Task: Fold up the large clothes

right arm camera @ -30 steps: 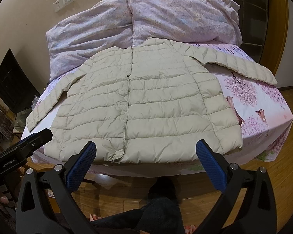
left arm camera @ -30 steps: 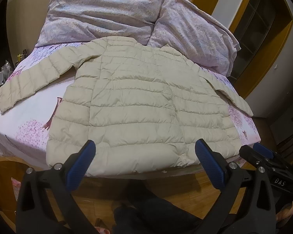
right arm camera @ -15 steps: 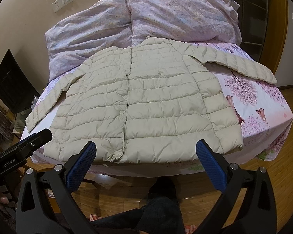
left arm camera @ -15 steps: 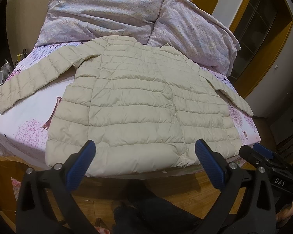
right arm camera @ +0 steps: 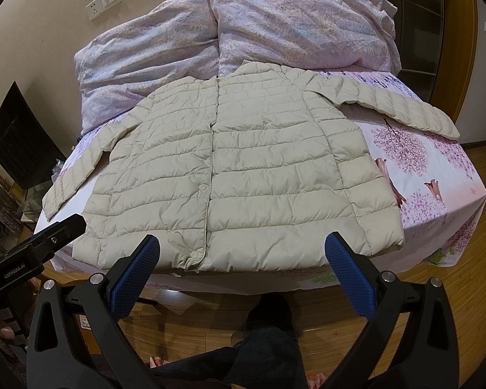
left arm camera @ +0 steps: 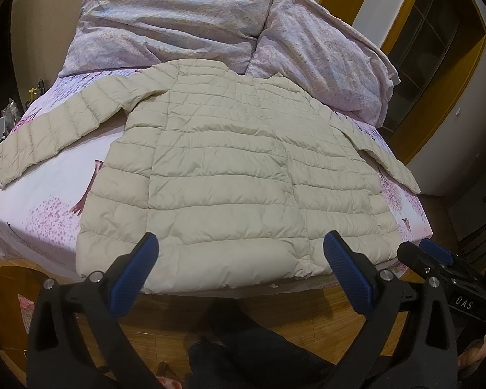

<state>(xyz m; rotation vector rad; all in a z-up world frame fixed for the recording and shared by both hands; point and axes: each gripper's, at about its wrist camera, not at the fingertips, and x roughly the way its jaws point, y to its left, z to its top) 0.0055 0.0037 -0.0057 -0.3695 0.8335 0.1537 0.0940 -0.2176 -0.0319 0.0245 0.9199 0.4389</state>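
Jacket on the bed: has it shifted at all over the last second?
No. The jacket lies flat where it was: collar against the pillows, hem at the bed's near edge. Only slight camera drift.

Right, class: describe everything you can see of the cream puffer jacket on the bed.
The puffer jacket is cream, quilted in horizontal bands, of thin, slightly shiny fabric. It lies flat, front up, closed along a snap placket, collar toward the pillows, hem at the near edge of the bed. Both sleeves are spread outward on the blossom-print sheet. Neither the left gripper nor the right gripper touches it; both are open, short of the hem.
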